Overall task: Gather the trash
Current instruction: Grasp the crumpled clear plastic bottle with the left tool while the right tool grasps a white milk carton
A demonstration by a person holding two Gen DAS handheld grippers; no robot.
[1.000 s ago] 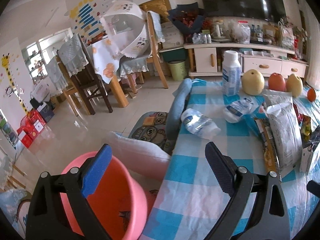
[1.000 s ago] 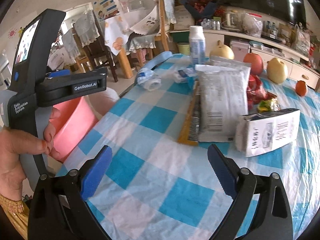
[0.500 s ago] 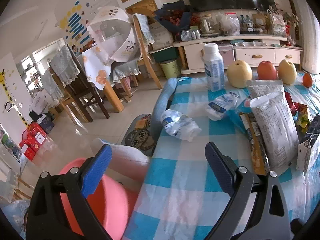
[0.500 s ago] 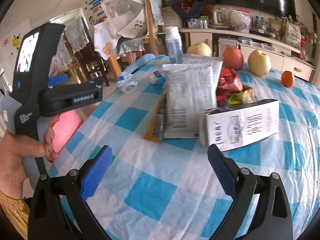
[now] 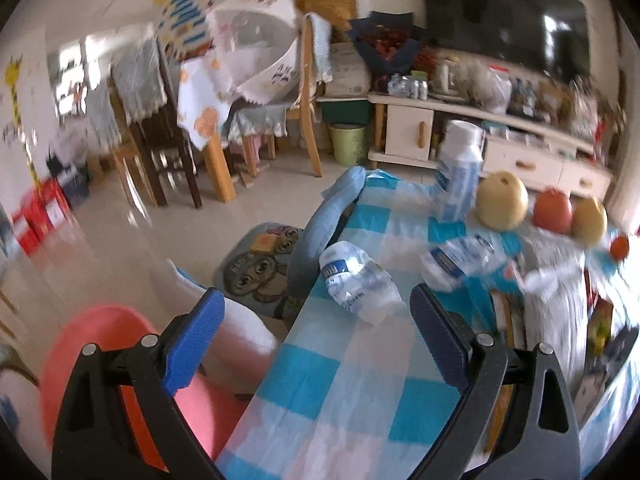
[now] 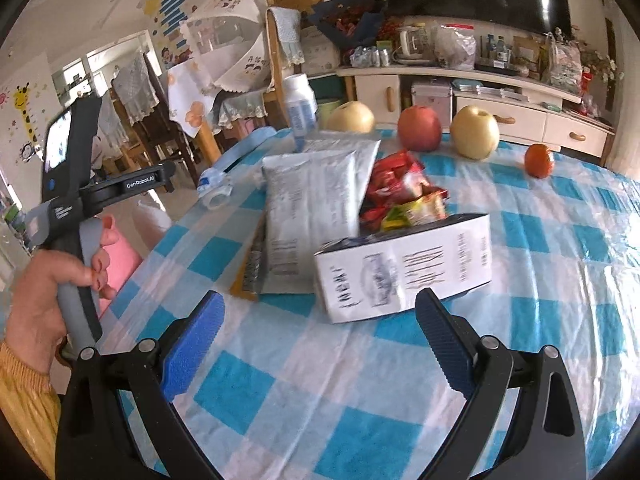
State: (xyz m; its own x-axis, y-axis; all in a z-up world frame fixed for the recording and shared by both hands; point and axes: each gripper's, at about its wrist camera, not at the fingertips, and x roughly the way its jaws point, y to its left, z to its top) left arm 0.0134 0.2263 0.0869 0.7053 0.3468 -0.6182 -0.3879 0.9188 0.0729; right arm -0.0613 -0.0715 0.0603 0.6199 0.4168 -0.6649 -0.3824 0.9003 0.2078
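- Two grippers in view, both with blue-padded jaws set wide apart and holding nothing.
- Left wrist view: left gripper (image 5: 314, 330) sits over the table edge; picture is motion-blurred.
- Crushed clear bottle (image 5: 358, 282) lies on its side on the blue-and-white checked tablecloth (image 5: 360, 400), just ahead of the jaws and nearer the right pad, not touching either.
- Second crumpled bottle (image 5: 460, 260) lies further ahead to the right; an upright white bottle (image 5: 458, 172) stands well beyond it, beside a yellow pear (image 5: 502, 204).
- Pink bucket (image 5: 92, 364) sits below the table edge, behind and under the left pad.
- Right wrist view: right gripper (image 6: 320, 336) hovers above the cloth.
- White carton (image 6: 404, 264) lies on its side just ahead of the jaws, between their lines, apart from both pads.
- Silver pouch (image 6: 312, 208) lies ahead left of the carton, touching it; red and yellow wrappers (image 6: 404, 192) are heaped behind the carton.
- Red apple (image 6: 419, 128) and small orange fruit (image 6: 539, 161) sit far ahead.
- Far left, a hand (image 6: 44, 300) grips the handle of the other tool; whether that tool's jaws are apart cannot be told from this view.
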